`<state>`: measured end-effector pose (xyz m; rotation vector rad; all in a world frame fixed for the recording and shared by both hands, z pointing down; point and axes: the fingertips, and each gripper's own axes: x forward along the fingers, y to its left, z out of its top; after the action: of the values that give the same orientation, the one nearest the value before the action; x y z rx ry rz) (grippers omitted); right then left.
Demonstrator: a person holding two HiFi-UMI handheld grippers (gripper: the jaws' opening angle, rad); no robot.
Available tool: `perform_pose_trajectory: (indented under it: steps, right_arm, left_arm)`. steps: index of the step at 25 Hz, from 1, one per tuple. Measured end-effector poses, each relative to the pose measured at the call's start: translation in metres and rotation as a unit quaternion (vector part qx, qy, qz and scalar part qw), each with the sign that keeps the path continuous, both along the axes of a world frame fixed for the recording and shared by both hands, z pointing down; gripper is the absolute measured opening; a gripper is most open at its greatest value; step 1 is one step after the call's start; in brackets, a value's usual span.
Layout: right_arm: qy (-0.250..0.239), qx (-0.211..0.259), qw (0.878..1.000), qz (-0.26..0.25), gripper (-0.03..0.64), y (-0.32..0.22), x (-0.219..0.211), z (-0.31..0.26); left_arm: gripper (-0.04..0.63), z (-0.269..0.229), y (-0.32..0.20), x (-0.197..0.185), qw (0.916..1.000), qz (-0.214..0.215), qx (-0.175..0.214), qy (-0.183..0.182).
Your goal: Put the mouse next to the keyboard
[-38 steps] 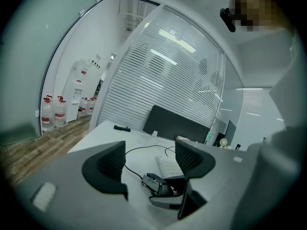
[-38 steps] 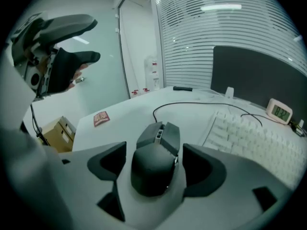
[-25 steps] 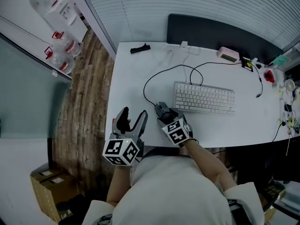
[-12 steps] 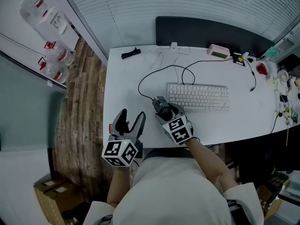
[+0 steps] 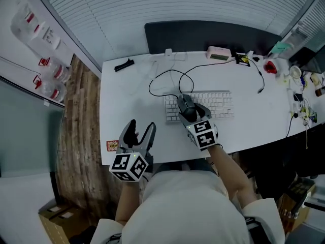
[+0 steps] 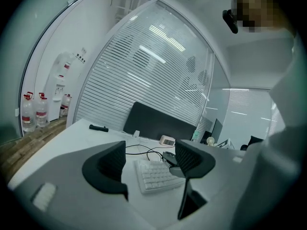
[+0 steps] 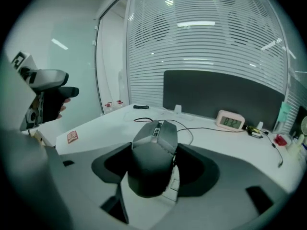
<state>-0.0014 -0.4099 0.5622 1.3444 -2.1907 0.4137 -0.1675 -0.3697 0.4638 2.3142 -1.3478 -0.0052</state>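
Note:
A dark grey wired mouse (image 5: 185,103) is clamped between the jaws of my right gripper (image 5: 187,109), which holds it over the left part of the white keyboard (image 5: 216,104). In the right gripper view the mouse (image 7: 151,159) fills the gap between the jaws of the right gripper (image 7: 154,170), with keyboard keys (image 7: 171,185) showing just beneath it. The mouse's black cable (image 5: 161,80) loops over the desk behind. My left gripper (image 5: 140,131) stands open with nothing in it near the desk's front edge, left of the keyboard. The left gripper (image 6: 151,164) looks toward the keyboard (image 6: 154,175).
The white desk (image 5: 132,105) carries a pink clock (image 5: 219,54) at the back, a black object (image 5: 124,64) at the back left and a red sticker (image 5: 112,146) at the front left corner. Small clutter (image 5: 299,85) crowds the right end. A dark partition (image 5: 203,34) stands behind.
My right gripper has carried the mouse to the right, from beside the keyboard's front left corner to over its left part. The left gripper has stayed in place, open.

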Motion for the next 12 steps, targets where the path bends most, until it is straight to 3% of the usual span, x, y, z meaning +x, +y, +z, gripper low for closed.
perform_pose_trajectory:
  steps: [12]
  right_arm:
    - [0.010, 0.008, 0.997, 0.081, 0.291, -0.006, 0.151, -0.009]
  left_arm:
    - [0.327, -0.007, 0.001, 0.095, 0.9998, 0.020, 0.002, -0.004]
